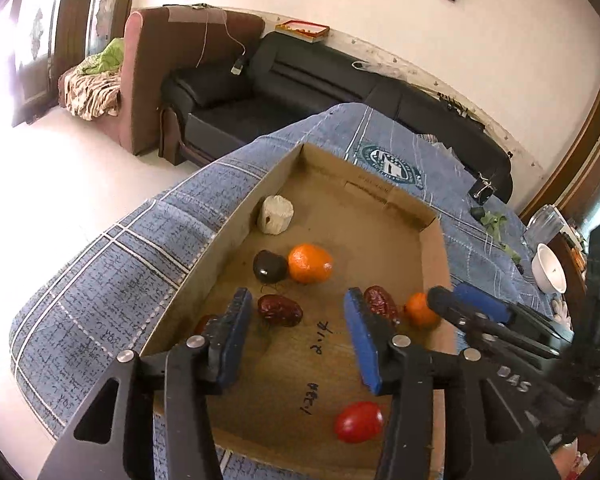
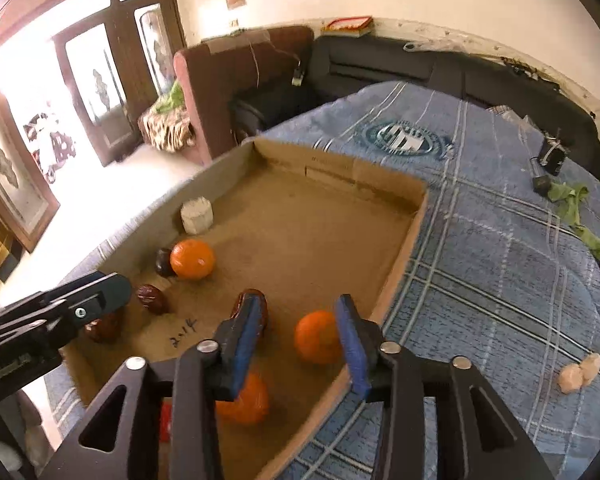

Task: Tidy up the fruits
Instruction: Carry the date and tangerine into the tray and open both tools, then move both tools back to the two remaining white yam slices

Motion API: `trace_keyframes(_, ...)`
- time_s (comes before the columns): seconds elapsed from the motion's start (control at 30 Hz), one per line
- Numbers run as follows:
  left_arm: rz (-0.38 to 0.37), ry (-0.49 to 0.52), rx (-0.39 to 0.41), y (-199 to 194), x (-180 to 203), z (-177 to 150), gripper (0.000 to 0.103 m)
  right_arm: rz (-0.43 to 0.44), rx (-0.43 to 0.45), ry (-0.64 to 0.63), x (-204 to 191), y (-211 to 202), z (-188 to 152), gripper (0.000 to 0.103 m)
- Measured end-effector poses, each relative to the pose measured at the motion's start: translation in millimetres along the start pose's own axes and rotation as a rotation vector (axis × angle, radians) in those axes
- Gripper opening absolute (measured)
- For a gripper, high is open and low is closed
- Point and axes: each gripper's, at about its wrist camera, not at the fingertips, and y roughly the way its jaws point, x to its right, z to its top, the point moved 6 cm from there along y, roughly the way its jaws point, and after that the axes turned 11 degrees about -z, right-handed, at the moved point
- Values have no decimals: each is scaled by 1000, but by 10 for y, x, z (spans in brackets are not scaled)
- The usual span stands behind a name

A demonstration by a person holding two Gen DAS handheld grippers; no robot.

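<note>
Hovering over a shallow cardboard tray [image 1: 236,216] on a blue plaid cloth [image 1: 100,280], both grippers stand with their jaws spread and nothing between them. The left gripper [image 1: 298,322] sits above the tray's near half, a red date [image 1: 280,310] just past its left finger and a red tomato [image 1: 358,422] below its right finger. The right gripper [image 2: 300,334] hangs by the tray's right wall, a small orange [image 2: 316,336] showing in the gap ahead. A larger orange [image 1: 310,263] touches a dark fruit [image 1: 269,266] near the left wall. A white block [image 1: 275,214] stands against that wall. The tray's far half is bare cardboard.
</note>
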Motion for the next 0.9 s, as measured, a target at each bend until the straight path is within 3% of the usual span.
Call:
trace_keyframes(0.27,-13,79,12,-166,375,-33,62,-15,38,99,361,-404,-199,55)
trace_keyframes(0.33,-11,101,15,-201,485,-62,74,-33,45,112,459,-476,-280,60)
trace_keyframes(0.37,-15,117,17,-217,567,-83,75,-42,49,118,504,-511,-319,62)
trace_keyframes(0.67,-40,255,-13,-212,1166,-331,76,-97,37,217,1018,-714,-702,64)
trace_keyframes(0.9,-26,326,-17,-218,1404,-442,76,-122,33,288,1335,-839,-928,66)
